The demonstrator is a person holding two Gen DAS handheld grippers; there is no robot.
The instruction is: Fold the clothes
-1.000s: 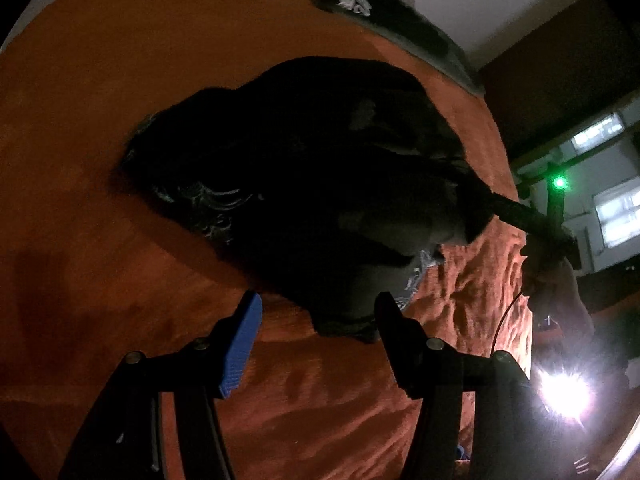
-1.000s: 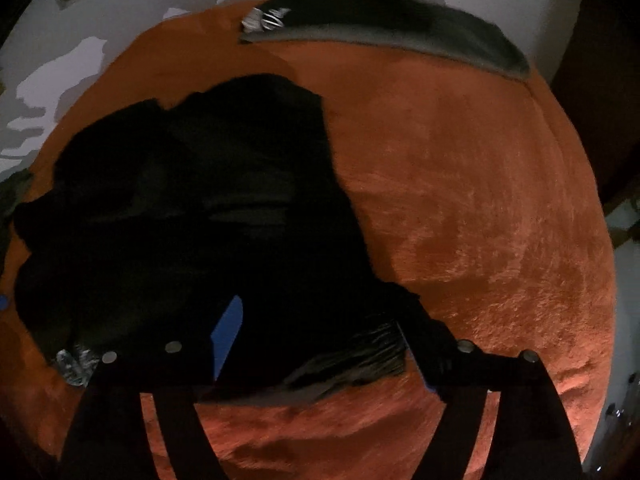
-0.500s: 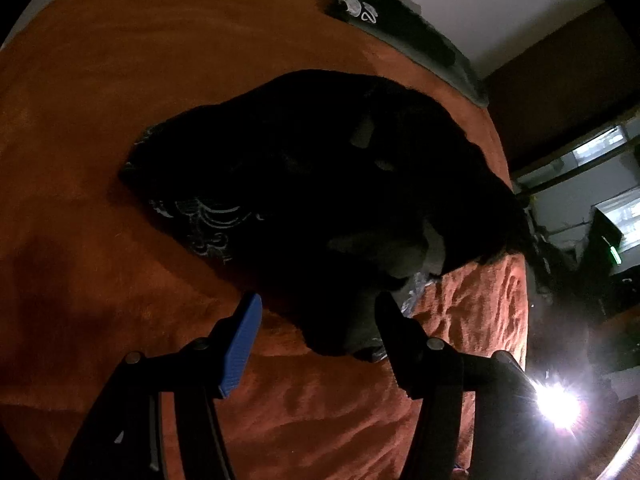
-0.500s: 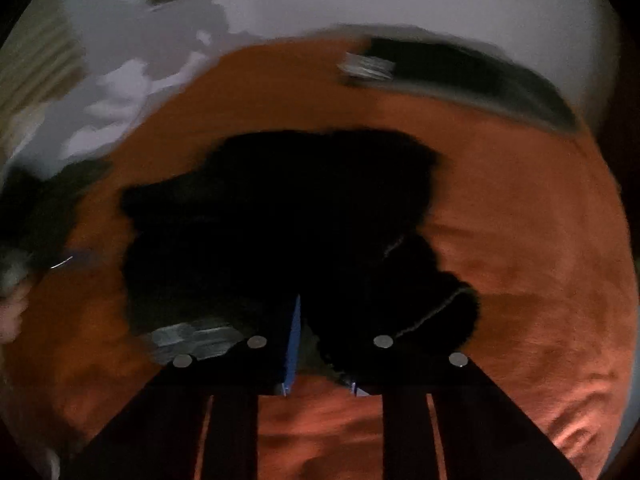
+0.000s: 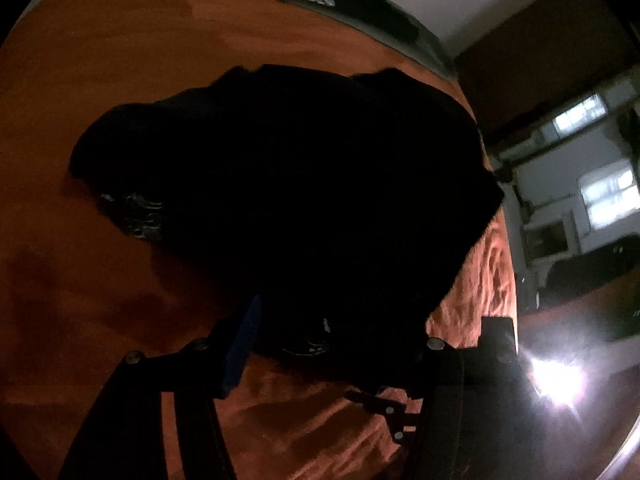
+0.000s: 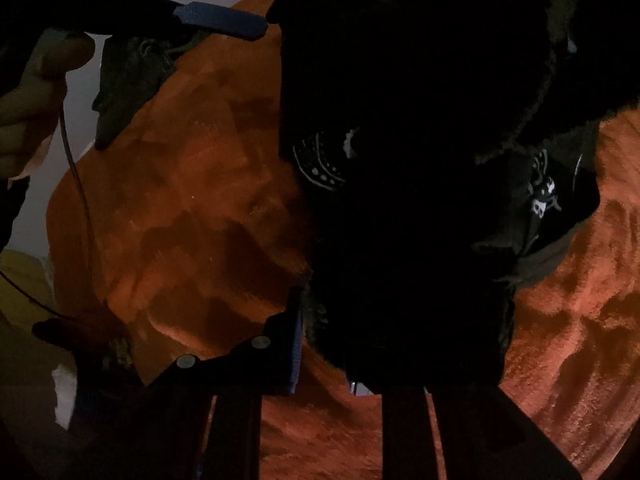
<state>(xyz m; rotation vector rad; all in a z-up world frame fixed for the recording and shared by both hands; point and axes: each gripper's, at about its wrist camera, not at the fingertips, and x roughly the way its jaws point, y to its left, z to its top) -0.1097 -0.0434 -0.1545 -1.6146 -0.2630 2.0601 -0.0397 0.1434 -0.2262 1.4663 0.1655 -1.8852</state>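
A black garment with white print lies bunched on an orange blanket. In the left wrist view my left gripper stands open at the garment's near edge; cloth lies between its fingers and hides the right fingertip. The right wrist view shows my right gripper shut on a fold of the black garment, which hangs raised in front of the lens and covers the right finger. The left gripper's blue pad shows at the top left, held by a person's hand.
A folded dark garment with white print lies along the blanket's far edge by the wall. A bright lamp glares at the lower right, with windows beyond. A grey cloth sits off the blanket's left side.
My right gripper closed on the garment's edge, then lifted and carried it over toward the left gripper. The left gripper stayed open and moved forward until cloth lay between its fingers.
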